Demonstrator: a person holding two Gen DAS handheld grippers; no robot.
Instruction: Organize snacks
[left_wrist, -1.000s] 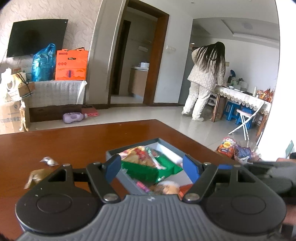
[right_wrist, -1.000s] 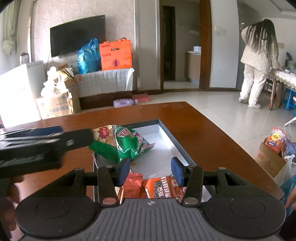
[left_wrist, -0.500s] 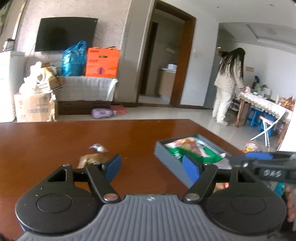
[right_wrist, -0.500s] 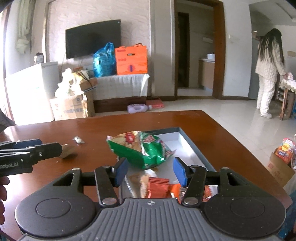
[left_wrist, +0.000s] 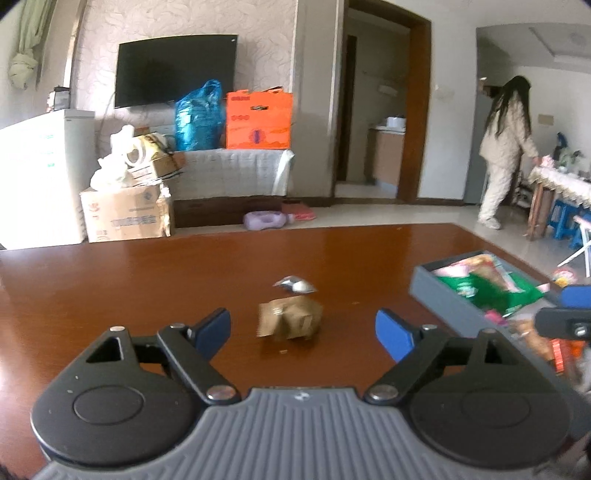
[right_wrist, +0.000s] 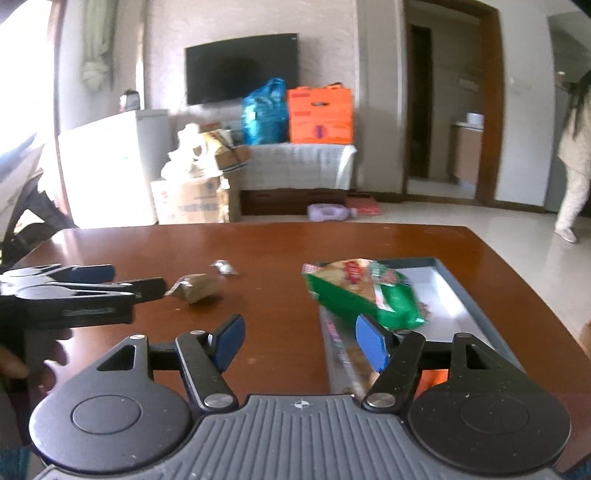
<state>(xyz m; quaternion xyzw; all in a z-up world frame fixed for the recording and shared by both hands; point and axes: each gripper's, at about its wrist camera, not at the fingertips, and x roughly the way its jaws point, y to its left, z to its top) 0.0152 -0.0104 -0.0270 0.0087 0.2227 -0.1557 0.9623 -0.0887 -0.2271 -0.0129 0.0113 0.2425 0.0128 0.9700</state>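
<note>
Purple bottle (left_wrist: 267, 220) both views, standing person (left_wrist: 506, 155) whole only left wrist

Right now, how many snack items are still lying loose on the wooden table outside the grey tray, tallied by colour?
Brown crumpled paper-wrapped snack: 1
Small silver foil-wrapped snack: 1
Total loose on the dark wooden table, outside the grey rectangular tray: 2
The brown one lies straight ahead of the open left gripper.

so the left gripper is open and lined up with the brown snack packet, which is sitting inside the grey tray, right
Not quite. The left gripper is open and lined up with the brown snack packet, but the packet lies on the bare table, outside the grey tray, as the left wrist view shows.
</note>
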